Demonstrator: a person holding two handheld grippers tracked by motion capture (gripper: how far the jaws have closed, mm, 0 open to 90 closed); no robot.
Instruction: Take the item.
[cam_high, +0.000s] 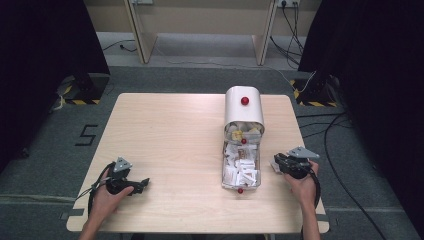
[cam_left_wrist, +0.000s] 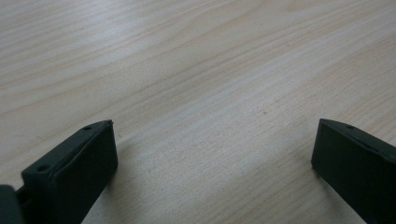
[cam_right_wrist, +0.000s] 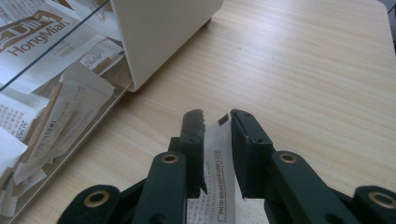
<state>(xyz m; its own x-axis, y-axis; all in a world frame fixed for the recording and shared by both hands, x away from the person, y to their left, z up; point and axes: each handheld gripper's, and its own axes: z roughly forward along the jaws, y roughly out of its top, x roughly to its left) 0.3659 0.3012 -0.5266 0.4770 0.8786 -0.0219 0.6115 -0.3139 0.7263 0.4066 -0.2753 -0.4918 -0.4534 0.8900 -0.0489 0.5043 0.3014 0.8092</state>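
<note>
Table (cam_high: 165, 130): pale wood, bare over its left half; left gripper (cam_high: 141, 185) resting low on it near the front edge, jaws spread wide, nothing between them.
White dispenser box (cam_high: 243, 107): right of centre, red knob on top, clear drawer (cam_high: 241, 165) pulled forward and heaped with paper sachets (cam_high: 242, 167); most stock seemingly in place.
Right gripper (cam_right_wrist: 217, 123): just right of the drawer, jaws clenched on one white printed sachet (cam_right_wrist: 217, 172), held upright between them, clear of the drawer.
Progress, by my judgement: one sachet in hand outside the drawer; setting it down remains; left gripper unused.
</note>
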